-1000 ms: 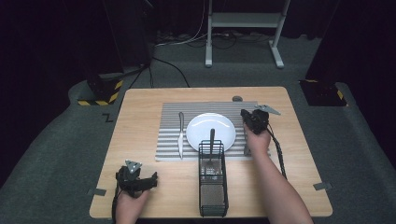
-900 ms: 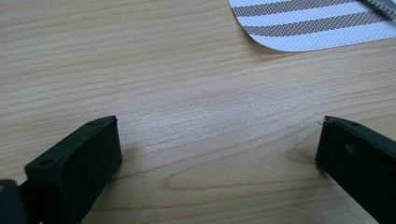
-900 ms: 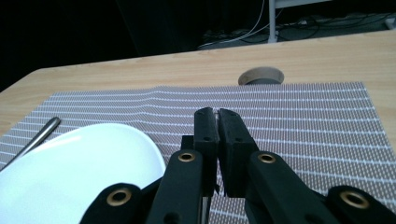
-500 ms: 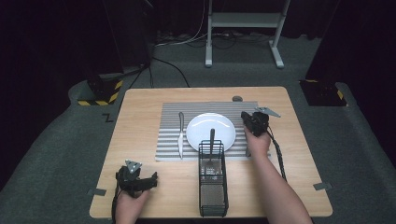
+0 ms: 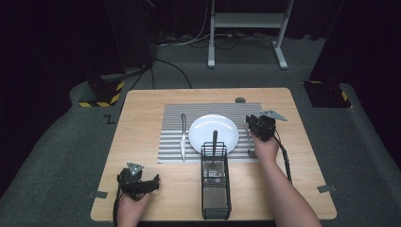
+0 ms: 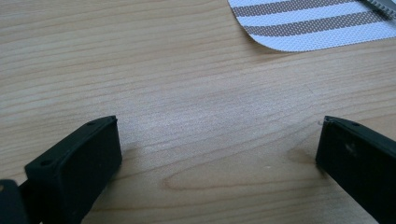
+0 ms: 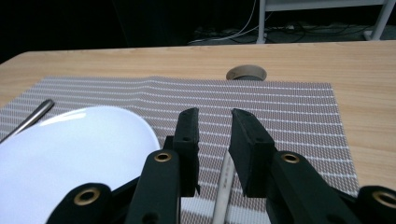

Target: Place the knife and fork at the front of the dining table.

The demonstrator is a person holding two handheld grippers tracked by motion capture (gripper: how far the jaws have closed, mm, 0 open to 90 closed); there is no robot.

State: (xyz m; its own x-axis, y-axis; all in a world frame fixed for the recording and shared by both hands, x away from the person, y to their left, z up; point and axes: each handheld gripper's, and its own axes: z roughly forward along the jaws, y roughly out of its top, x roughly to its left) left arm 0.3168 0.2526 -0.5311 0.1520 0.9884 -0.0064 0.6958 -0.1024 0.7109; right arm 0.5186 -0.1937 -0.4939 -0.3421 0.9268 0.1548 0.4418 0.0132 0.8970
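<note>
Your right tongs (image 7: 214, 135) stand slightly parted over the slim silver metal utensil handle (image 7: 223, 186), which lies flat on the grey-and-white striped woven placemat (image 7: 289, 112) and runs up between the two black jaws. The jaws have just been opening, and their pads do not press on the handle; a narrow gap shows on each side. In the high view, your right tongs (image 5: 259, 126) sit at the mat's right edge, and the utensil (image 5: 249, 142) lies just right of the round white plate (image 5: 203, 135).

Left of the plate, a silver table knife (image 5: 183, 137) lies along the mat. A black wire cutlery basket (image 5: 215, 198) stands on the light wooden counter (image 5: 142, 109) just in front of the plate, with one metal handle (image 5: 214, 142) sticking up from it. A small grey round disc (image 5: 240, 100) rests beyond the mat's far edge.

Your left tongs (image 5: 142, 183) rest near the counter's front left corner, well apart from the mat, jaws spread wide over bare wood with nothing between them.
</note>
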